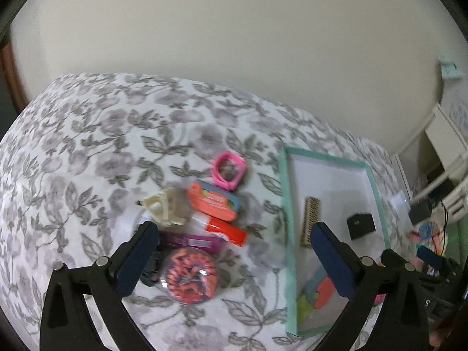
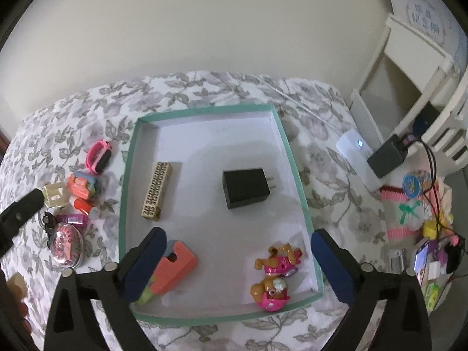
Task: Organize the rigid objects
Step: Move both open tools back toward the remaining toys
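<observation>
A shallow teal-rimmed box (image 2: 295,158) lies on the floral bedspread; it also shows in the left wrist view (image 1: 283,193). Inside it are a black charger (image 2: 244,187), a tan lattice block (image 2: 156,190), an orange toy (image 2: 175,266) and two pink puppy toys (image 2: 275,275). Left of the box lies a pile: a pink ring (image 1: 229,169), an orange case (image 1: 213,200), a cream toy (image 1: 162,206), a red tube (image 1: 226,232), a purple pack (image 1: 191,241) and a clear dome with orange beads (image 1: 190,278). My left gripper (image 1: 234,260) is open above the pile. My right gripper (image 2: 238,263) is open and empty above the box.
A white device with a lit dot (image 2: 355,146) and a black adapter with cables (image 2: 386,155) lie right of the box. Colourful clutter (image 2: 421,219) fills the right edge. A white wooden frame (image 2: 415,67) stands at the back right, by a plain wall.
</observation>
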A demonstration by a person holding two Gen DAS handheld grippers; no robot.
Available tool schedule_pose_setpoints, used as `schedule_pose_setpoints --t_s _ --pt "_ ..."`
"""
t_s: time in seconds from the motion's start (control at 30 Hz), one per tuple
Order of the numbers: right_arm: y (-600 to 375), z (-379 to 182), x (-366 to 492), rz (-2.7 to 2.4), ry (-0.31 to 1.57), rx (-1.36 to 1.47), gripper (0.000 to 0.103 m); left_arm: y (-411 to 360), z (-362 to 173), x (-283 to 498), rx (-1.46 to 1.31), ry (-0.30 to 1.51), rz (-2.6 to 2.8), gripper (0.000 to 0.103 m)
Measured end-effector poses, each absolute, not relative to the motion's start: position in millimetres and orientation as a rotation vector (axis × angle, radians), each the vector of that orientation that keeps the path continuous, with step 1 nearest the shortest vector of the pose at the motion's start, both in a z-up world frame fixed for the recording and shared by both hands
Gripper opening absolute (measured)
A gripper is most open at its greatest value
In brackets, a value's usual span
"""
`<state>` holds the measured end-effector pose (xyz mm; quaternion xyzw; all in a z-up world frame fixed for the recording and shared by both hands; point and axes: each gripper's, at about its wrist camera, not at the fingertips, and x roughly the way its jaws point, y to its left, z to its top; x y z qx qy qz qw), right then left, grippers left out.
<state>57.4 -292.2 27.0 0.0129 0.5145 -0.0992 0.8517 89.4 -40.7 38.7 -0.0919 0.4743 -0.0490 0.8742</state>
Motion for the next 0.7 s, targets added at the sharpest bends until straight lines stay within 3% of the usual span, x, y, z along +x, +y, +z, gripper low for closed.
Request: schedule_pose_setpoints --t_s 0.43,0.7 --pt "-232 44 65 -0.015 0.962 0.067 0.103 78 56 78 -0.371 0.864 0.109 0.103" --pt "-170 30 71 0.109 0.97 -0.027 0.103 112 56 74 -0.381 0.878 0.181 0.103"
